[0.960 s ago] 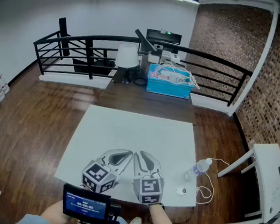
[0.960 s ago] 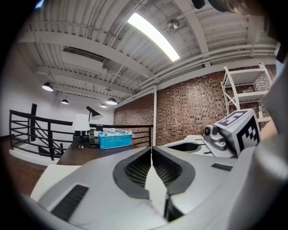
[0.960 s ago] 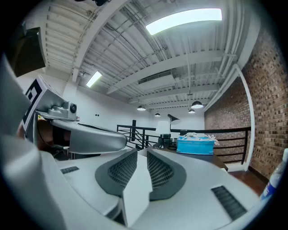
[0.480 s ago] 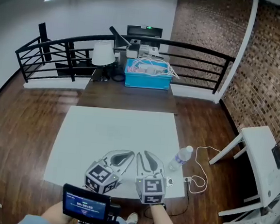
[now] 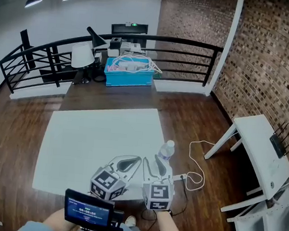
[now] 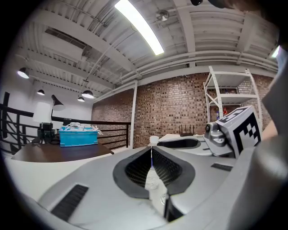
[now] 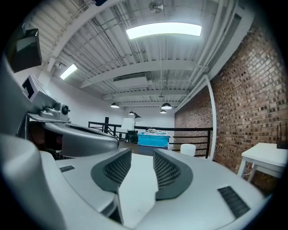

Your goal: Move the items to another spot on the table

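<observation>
One item is within reach from where I stand: a clear water bottle point(image 5: 166, 151), upright at the right edge of the white table point(image 5: 82, 142), near the front corner. The right gripper point(image 5: 155, 163) is held about level just short of it. Its jaws have just been opening and now stand moderately apart, with only bare tabletop between them. The bottle is ahead and slightly to the right of that gap, not inside it. The left gripper point(image 6: 151, 150) sits beside it with its tips together, holding nothing.

I'd say the step in hand is lining up for the grasp. The gap looks narrow for the bottle's body, so the jaws should widen more before going forward. The gripper needs to swing a little right so the bottle sits centred between the pads. It should then close on the body below the shoulder rather than on the cap.

A light plastic bottle this near the edge tips easily, so one jaw nudging it first could send it off the table. A white cable point(image 5: 194, 176) trails off that corner toward the floor, and the lift should stay clear of it.
</observation>
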`<control>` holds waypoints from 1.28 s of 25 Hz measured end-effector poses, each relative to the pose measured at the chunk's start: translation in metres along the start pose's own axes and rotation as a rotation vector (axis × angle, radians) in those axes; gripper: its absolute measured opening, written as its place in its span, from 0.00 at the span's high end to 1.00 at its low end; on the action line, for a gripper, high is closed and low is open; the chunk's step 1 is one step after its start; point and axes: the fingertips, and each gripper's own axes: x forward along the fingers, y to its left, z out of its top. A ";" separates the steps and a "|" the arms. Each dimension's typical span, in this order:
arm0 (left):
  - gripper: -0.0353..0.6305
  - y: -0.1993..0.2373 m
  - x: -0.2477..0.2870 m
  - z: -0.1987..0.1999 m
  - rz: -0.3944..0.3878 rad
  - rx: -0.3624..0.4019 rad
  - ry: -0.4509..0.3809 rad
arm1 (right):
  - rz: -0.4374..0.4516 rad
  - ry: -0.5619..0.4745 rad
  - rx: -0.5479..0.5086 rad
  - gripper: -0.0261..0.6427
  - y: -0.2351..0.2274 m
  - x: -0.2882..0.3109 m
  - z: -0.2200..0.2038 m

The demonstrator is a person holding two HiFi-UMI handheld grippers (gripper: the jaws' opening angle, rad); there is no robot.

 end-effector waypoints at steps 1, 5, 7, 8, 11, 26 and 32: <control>0.91 -0.005 0.005 0.001 -0.005 0.001 -0.003 | -0.013 -0.001 -0.002 0.72 -0.007 -0.004 -0.001; 0.91 -0.020 0.025 -0.002 -0.019 -0.002 -0.016 | -0.070 0.005 0.017 0.67 -0.038 -0.014 -0.010; 0.91 -0.030 0.033 -0.003 -0.037 -0.008 -0.007 | -0.096 0.011 0.033 0.65 -0.052 -0.017 -0.014; 0.91 -0.035 0.036 -0.003 -0.043 -0.014 0.001 | -0.106 0.012 0.040 0.65 -0.058 -0.019 -0.015; 0.91 -0.039 0.043 -0.007 -0.038 -0.016 0.017 | -0.127 0.021 0.059 0.65 -0.069 -0.020 -0.022; 0.91 -0.026 0.069 -0.036 -0.029 -0.051 0.058 | -0.131 0.092 0.114 0.40 -0.096 0.023 -0.059; 0.91 -0.019 0.076 -0.024 -0.027 -0.079 0.073 | -0.110 0.095 0.081 0.40 -0.099 0.043 -0.061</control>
